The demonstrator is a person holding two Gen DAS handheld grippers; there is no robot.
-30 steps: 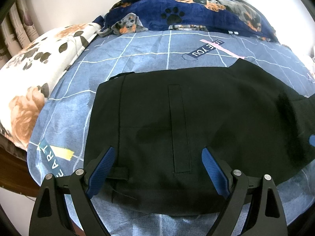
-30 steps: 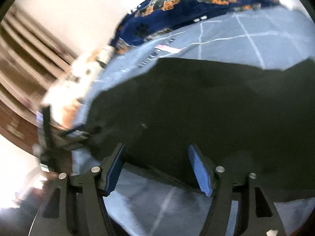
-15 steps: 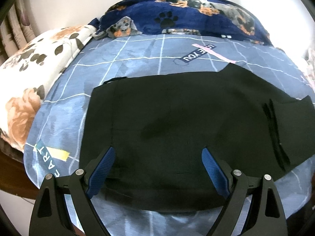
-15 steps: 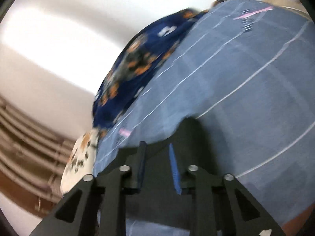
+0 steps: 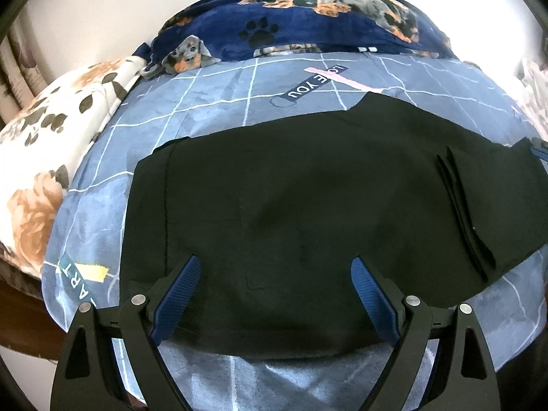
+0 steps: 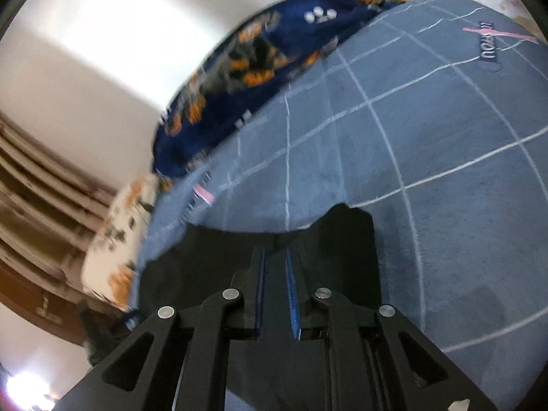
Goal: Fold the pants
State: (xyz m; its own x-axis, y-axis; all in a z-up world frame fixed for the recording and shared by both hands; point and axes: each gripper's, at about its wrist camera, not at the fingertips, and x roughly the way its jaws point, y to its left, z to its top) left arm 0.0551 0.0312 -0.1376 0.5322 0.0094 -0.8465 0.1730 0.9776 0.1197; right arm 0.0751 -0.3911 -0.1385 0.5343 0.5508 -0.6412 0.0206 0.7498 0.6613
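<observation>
Black pants point(image 5: 308, 205) lie flat across the blue checked bed cover point(image 5: 205, 109), waist end to the left, with a folded-over layer at the right end. My left gripper point(image 5: 275, 270) is open and empty, hovering over the pants' near edge. In the right wrist view my right gripper point(image 6: 275, 251) is shut on an edge of the black pants point(image 6: 346, 236) and holds the cloth lifted above the bed cover point(image 6: 428, 157).
A navy dog-print blanket point(image 5: 308, 24) is bunched along the far side by the white wall. A floral pillow point(image 5: 51, 157) lies at the left. The bed's near edge and a wooden frame point(image 5: 13, 308) show at lower left.
My right gripper closed on the pants' edge and carried it over, folding cloth onto the right end. The left gripper pulled back a little, still open.
</observation>
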